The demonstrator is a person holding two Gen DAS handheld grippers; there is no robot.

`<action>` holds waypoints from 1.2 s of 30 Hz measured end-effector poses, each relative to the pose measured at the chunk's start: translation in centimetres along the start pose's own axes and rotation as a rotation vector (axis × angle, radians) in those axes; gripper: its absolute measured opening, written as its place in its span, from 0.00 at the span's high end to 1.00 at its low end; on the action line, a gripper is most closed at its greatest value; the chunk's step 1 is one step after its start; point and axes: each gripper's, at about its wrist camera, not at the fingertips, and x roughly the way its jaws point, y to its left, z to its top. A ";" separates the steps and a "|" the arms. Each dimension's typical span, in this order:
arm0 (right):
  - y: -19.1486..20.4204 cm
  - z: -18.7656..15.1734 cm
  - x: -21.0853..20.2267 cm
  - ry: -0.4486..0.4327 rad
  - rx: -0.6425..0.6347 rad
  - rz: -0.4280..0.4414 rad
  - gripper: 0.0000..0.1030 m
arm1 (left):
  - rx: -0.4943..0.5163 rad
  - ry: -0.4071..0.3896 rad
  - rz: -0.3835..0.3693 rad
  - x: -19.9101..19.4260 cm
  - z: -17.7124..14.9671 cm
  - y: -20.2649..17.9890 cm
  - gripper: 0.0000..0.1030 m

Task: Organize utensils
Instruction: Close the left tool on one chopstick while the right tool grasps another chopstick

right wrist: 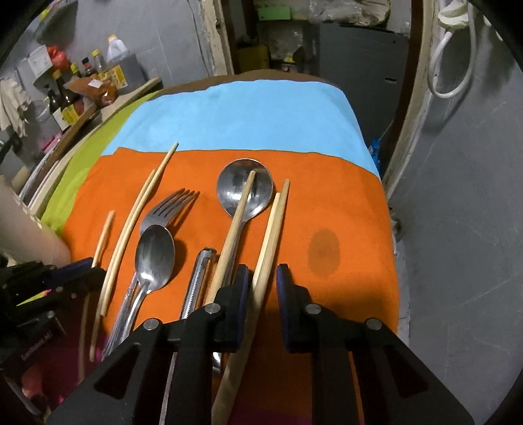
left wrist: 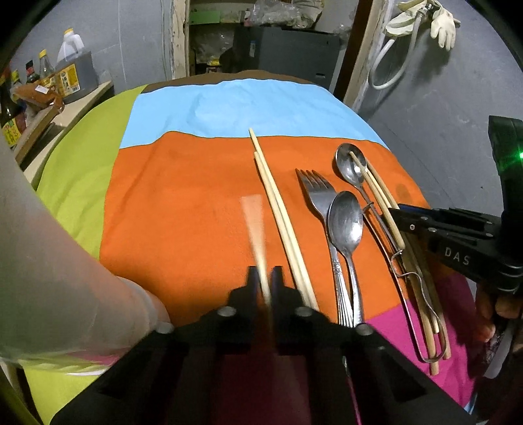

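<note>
On orange cloth (left wrist: 183, 202), my left gripper (left wrist: 264, 278) clamps blurred chopstick (left wrist: 255, 229); right gripper (right wrist: 261, 278) narrow around chopstick pair (right wrist: 271, 229), pads apart; bare cloth toward right edge.

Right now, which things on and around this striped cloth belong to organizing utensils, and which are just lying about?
Job: pale wooden chopsticks, steel fork, oval steel spoon, round steel spoon, thin metal tongs.
Lying about: dark sauce bottles, pale rubber gloves, white hose.
</note>
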 end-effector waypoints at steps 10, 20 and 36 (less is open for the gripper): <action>-2.3 -1.0 -0.7 0.023 0.181 0.178 0.89 | -0.034 0.008 -0.032 -0.8 -1.0 -0.3 0.98; -1.8 -1.6 -1.4 0.003 0.130 0.139 0.93 | -0.044 0.020 -0.039 -1.0 -1.6 -0.3 0.98; -2.7 -2.4 -3.0 -0.035 0.202 0.229 0.95 | -0.032 -0.001 -0.047 -1.6 -2.3 -0.4 0.98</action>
